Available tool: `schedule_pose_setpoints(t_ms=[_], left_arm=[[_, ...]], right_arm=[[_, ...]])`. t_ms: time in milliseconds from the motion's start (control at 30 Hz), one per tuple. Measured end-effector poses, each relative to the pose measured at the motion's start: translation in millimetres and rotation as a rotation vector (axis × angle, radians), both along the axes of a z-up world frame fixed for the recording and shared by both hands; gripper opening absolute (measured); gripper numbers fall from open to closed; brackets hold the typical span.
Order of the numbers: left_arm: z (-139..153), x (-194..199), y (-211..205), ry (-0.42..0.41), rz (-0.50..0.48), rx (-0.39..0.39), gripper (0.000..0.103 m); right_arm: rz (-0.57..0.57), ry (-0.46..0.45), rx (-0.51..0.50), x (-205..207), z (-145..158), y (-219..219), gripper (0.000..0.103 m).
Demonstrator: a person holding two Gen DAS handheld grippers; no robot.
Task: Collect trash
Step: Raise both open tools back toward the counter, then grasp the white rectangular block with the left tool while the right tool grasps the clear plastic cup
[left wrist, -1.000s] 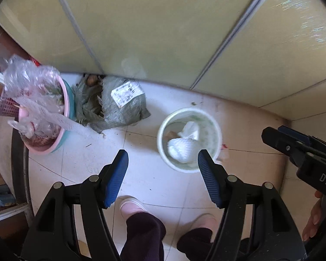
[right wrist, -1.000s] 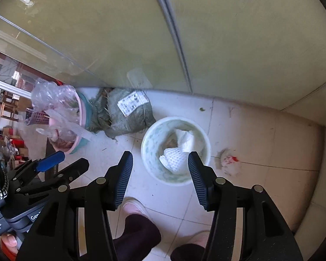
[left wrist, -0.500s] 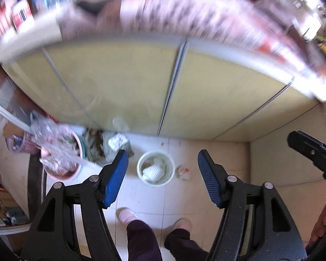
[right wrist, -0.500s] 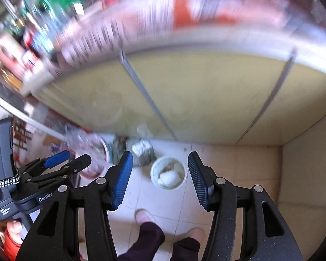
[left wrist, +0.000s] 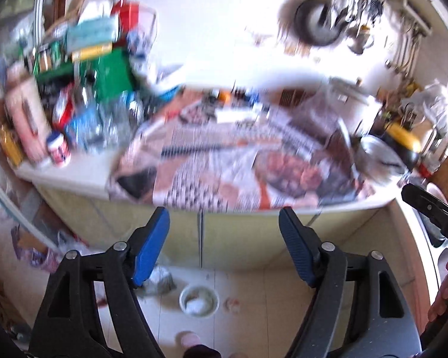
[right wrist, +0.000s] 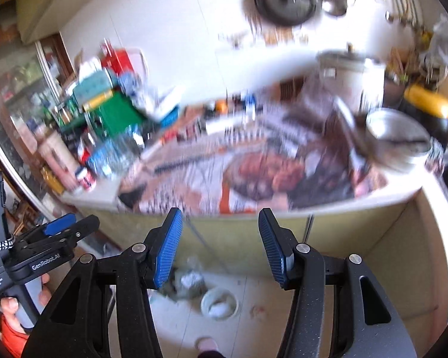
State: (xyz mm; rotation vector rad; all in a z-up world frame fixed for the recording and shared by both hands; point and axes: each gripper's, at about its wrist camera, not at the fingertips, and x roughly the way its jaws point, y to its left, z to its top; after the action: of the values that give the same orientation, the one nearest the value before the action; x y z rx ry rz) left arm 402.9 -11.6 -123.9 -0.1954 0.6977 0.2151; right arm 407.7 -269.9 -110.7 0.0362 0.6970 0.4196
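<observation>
Both views are blurred. A white bin [left wrist: 198,298] [right wrist: 219,302] with white crumpled trash in it stands far below on the tiled floor. Beside it lies a small crumpled scrap with red on it [left wrist: 232,303] [right wrist: 258,310]. A grey bag [left wrist: 161,280] [right wrist: 191,282] lies to the bin's left. My left gripper [left wrist: 223,217] hangs high above the floor in front of the cupboard; its jaws are opening and nothing is between them. My right gripper [right wrist: 220,217] is open and empty at about the same height. Each gripper shows at the edge of the other's view.
A counter covered with newspaper [left wrist: 239,161] [right wrist: 239,173] fills the middle. Boxes, bottles and cans [left wrist: 74,89] crowd its left end. A metal pot [right wrist: 397,137] and a yellow and black object [right wrist: 427,104] stand at the right. A pan [left wrist: 316,24] hangs on the wall. A shoe [left wrist: 189,338] shows below.
Both views have swung up from the floor to the counter top. The bin has shrunk and dropped low in each frame. The left jaws stand wider apart than before.
</observation>
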Motion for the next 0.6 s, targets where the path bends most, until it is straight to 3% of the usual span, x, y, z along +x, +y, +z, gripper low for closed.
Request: schedule_pose_setpoints(t_ms=[267,433,600], left_arm=[[41,39,9,-0.116,-0.062,0.05,0.084],[50,74,32,-0.135,-0.103,0.059,0.089],[45,125,62,-0.093,-0.166,0.022,0.09]], right_arm=[[-0.036,-0.118,-0.001,24,41,9,0.055],[-0.069,-0.131,-0.012,53,49,31,0.06],[-0.121,-0.117,-0.023,79,45,44,0.065]])
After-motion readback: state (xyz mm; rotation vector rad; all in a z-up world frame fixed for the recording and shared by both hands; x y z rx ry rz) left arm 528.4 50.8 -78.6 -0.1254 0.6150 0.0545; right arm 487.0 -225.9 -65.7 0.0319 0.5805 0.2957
